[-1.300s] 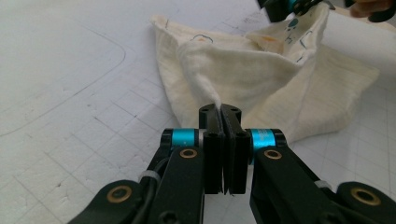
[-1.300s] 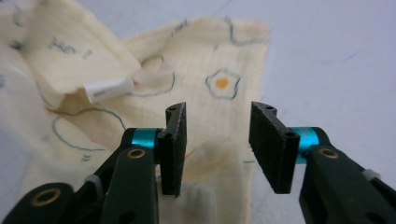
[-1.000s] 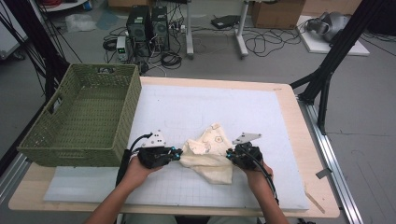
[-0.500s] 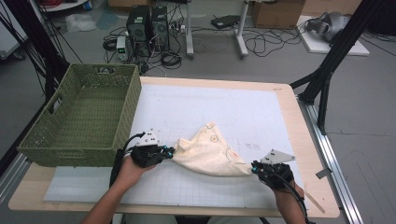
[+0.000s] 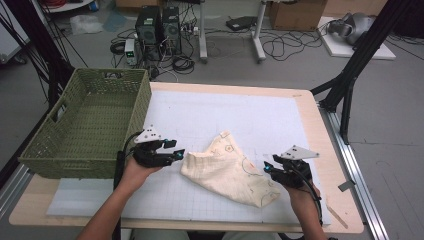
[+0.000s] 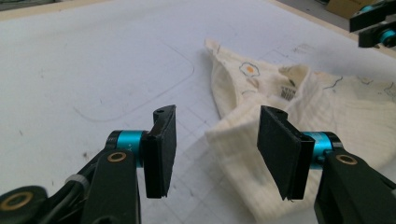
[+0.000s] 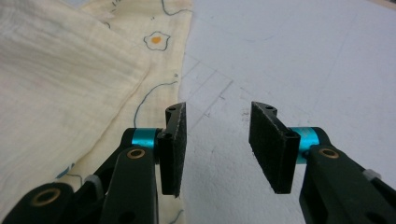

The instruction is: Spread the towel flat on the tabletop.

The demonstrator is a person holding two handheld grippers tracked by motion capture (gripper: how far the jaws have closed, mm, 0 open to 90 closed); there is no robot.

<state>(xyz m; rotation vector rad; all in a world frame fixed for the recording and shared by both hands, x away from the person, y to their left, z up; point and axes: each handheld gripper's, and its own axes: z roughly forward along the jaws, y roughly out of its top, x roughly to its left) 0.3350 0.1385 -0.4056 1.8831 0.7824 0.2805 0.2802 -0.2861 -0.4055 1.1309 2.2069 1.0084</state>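
On tabletop (image 5: 310, 110): cream cloth (image 5: 230, 170) lying crumpled between both grippers
left gripper (image 5: 179, 154): jaws apart, empty, at cloth's left edge
right gripper (image 5: 266, 168): jaws apart, empty, beside cloth's right edge

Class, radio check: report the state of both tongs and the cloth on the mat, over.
Left tongs open, empty. Right tongs open, empty. Cream cloth lies rumpled on the mat between them, ungripped. Green basket stands off left, nothing blocking.

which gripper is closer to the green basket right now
Left. The left gripper hovers just beside the green basket's near right corner; the right gripper is across the cloth.
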